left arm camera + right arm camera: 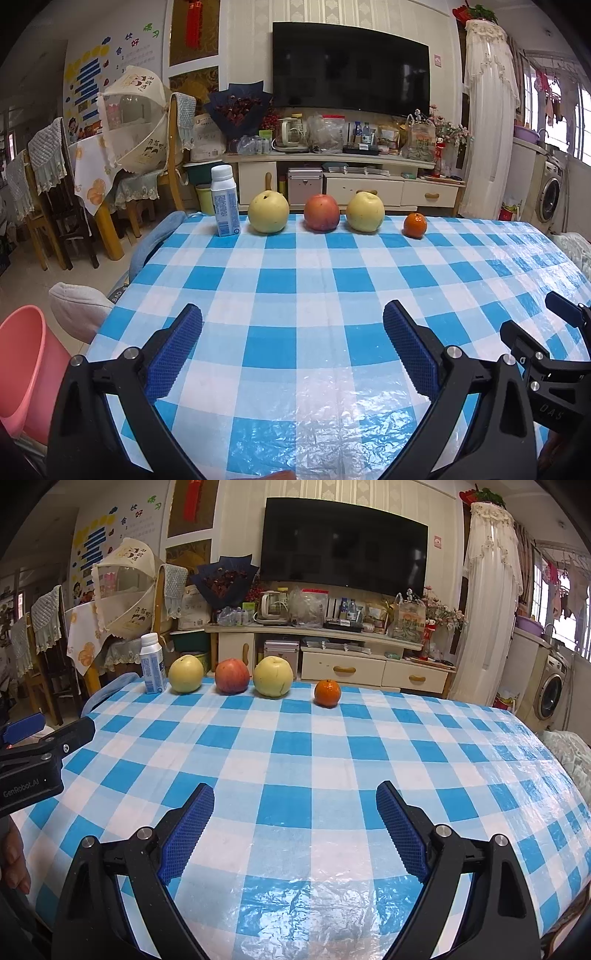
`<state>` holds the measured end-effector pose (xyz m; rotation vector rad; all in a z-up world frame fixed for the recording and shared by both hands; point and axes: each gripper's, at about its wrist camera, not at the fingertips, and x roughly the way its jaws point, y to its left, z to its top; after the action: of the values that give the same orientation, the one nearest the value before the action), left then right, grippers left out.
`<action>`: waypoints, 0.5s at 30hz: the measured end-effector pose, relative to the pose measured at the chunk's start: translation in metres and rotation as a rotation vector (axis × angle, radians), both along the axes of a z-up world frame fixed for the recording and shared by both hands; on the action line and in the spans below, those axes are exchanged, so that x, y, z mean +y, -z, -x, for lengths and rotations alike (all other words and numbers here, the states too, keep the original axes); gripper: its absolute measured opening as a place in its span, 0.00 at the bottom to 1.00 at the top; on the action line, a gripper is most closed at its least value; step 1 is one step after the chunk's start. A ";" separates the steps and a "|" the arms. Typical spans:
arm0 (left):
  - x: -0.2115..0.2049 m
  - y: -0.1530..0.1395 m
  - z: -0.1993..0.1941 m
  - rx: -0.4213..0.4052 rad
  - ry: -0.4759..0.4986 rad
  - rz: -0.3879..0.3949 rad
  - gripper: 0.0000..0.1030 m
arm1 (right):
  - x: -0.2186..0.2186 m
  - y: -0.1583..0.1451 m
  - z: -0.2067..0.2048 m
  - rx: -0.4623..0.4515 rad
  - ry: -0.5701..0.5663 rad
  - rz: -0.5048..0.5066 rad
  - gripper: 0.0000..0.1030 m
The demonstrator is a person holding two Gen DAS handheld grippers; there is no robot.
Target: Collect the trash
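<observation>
A white and blue drink bottle (224,202) stands at the far left of the table with a blue checked cloth (295,280); it also shows in the right wrist view (152,665). A pink bin (26,369) stands on the floor left of the table. My left gripper (291,325) is open and empty over the table's near part. My right gripper (295,805) is open and empty, to the right of the left one.
Along the far edge stand a yellow pear (268,212), a red apple (321,213), a second yellow pear (365,213) and an orange (414,225). A grey cushion (79,310) lies left of the table. Chairs, a TV cabinet and a washing machine stand beyond.
</observation>
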<state>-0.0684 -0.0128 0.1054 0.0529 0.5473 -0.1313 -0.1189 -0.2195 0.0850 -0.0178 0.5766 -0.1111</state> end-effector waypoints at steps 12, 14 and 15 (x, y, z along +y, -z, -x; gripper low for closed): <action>0.006 -0.002 0.000 -0.019 -0.024 -0.019 0.96 | 0.005 0.002 -0.002 -0.006 -0.008 0.017 0.91; 0.007 -0.002 0.001 -0.024 -0.025 -0.017 0.96 | 0.004 0.002 -0.002 -0.008 -0.008 0.011 0.91; 0.008 -0.003 0.001 -0.025 -0.026 -0.018 0.96 | 0.004 0.001 -0.002 -0.007 -0.011 0.008 0.91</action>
<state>-0.0693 -0.0050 0.1081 0.0648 0.5236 -0.1001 -0.1167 -0.2151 0.0845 -0.0282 0.5685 -0.1026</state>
